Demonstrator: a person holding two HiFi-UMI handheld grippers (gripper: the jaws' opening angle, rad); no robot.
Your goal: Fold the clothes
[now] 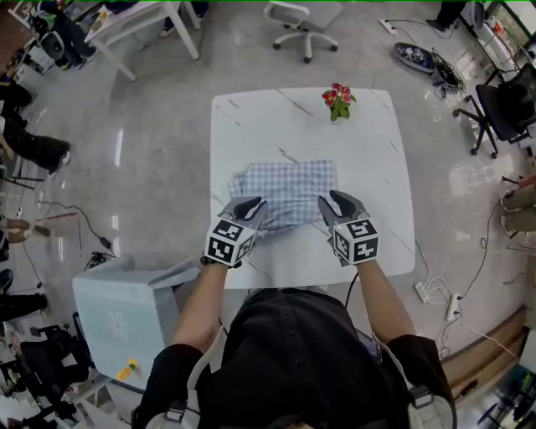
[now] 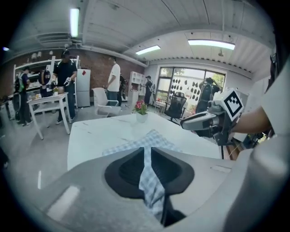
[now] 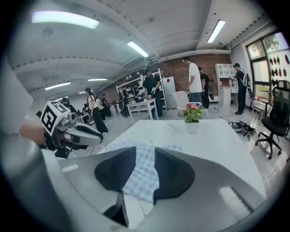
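Observation:
A blue-and-white checked cloth (image 1: 289, 188) lies partly folded in the middle of a white marble table (image 1: 373, 151). My left gripper (image 1: 251, 206) is at the cloth's near left corner and my right gripper (image 1: 334, 201) at its near right corner. In the left gripper view the jaws (image 2: 147, 156) are shut tight on a strip of the cloth (image 2: 156, 138), which runs between the pads. In the right gripper view the jaws (image 3: 141, 158) stand a little wider, and the cloth (image 3: 140, 181) fills the gap and hangs lifted off the table.
A small pot of red flowers (image 1: 338, 102) stands at the table's far edge. A grey bin (image 1: 126, 310) sits on the floor at the near left. An office chair (image 1: 301, 25), white tables and several people are further off. Cables lie on the floor at the right.

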